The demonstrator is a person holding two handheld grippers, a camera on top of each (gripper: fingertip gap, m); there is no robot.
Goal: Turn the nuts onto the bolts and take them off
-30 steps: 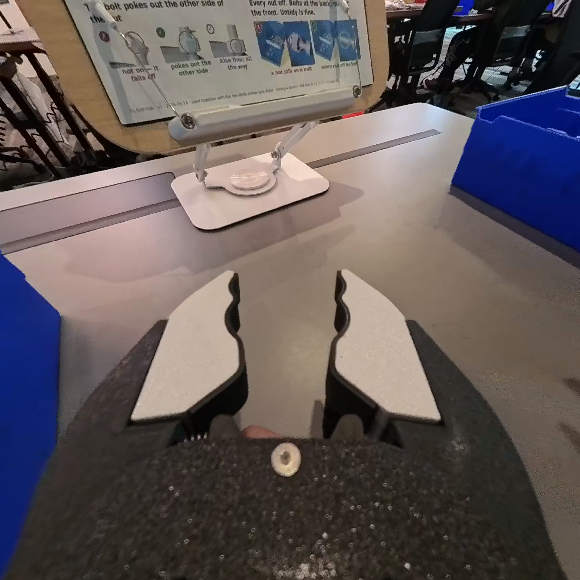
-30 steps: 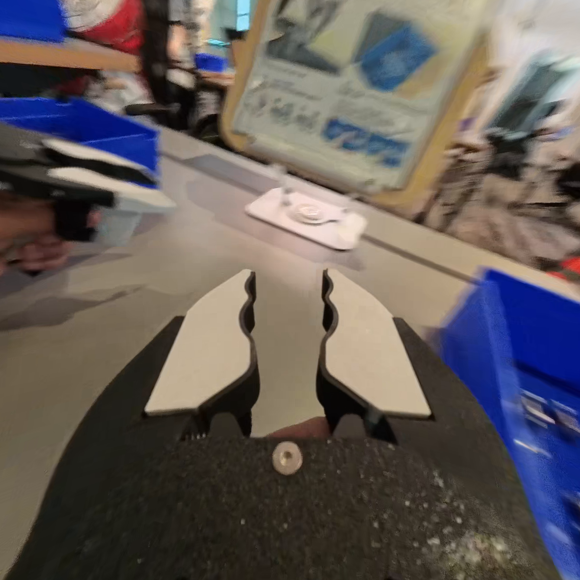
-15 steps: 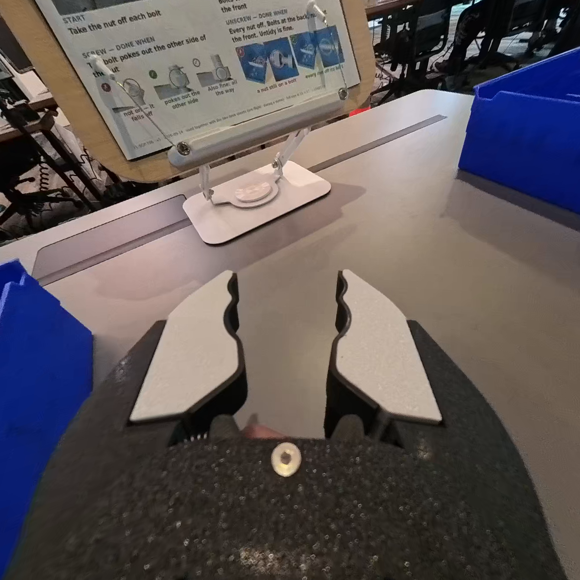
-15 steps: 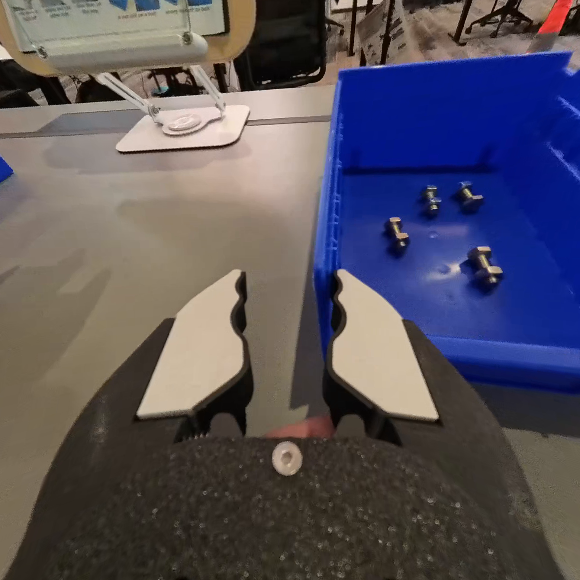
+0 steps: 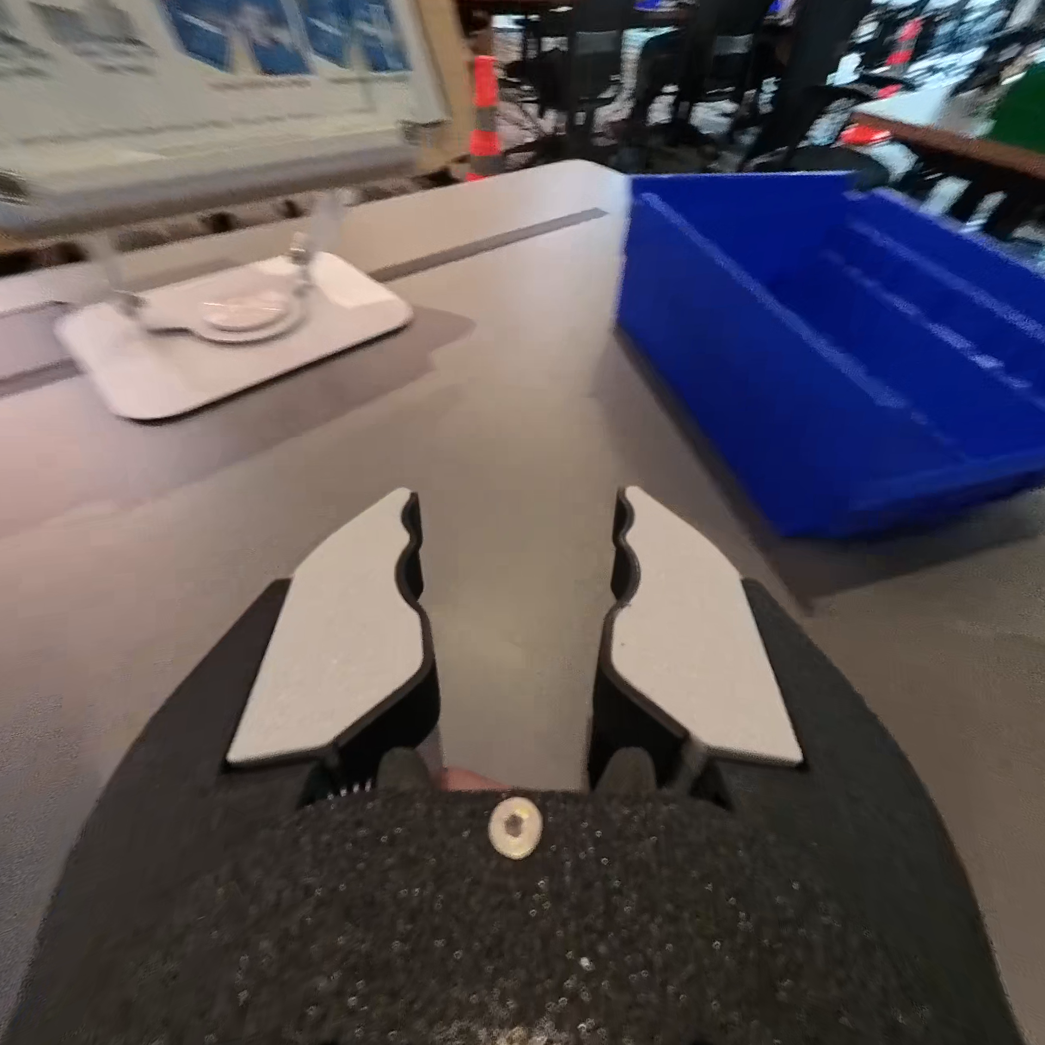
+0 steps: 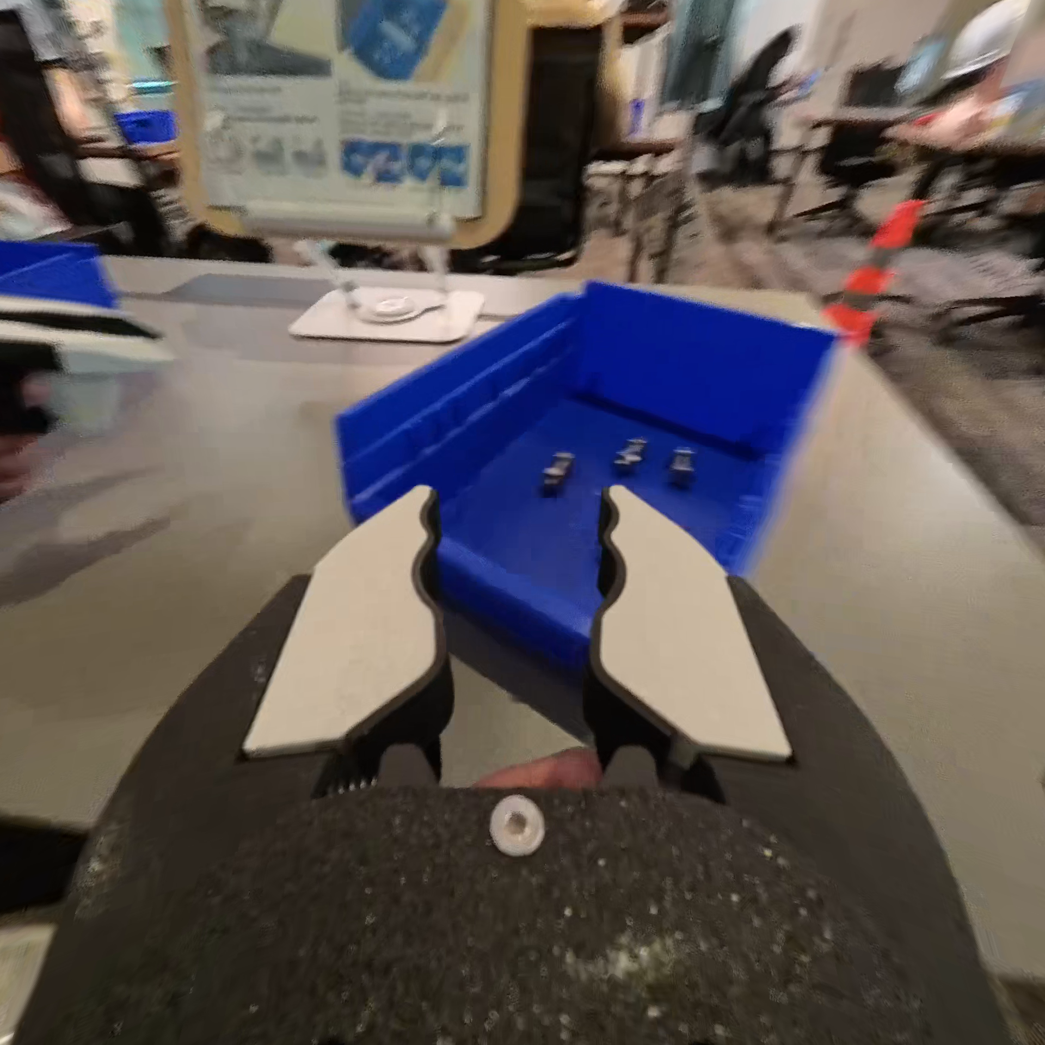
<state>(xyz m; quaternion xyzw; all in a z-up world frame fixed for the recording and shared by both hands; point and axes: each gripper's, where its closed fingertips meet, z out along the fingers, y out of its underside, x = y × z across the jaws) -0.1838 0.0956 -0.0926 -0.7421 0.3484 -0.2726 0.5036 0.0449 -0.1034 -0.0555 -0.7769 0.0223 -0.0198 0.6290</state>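
Over on the right of the counter point(image 6: 169, 594) sits the blue bin point(image 6: 396, 430) with the bolts point(image 6: 627, 455) lying on its floor, three I can make out. Your right tool point(image 6: 517, 520) is spread apart and empty just short of the near wall, left tool point(image 5: 517, 526) also apart and holding nothing. I'd go in over the rim, line the fingers across one bolt's shank and close gently so it doesn't roll

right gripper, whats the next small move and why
Probably ease the right gripper forward and down into the blue bin, toward the nearest bolt. Its fingers are open and empty, short of the bin's near wall; three bolts show inside, blurred.
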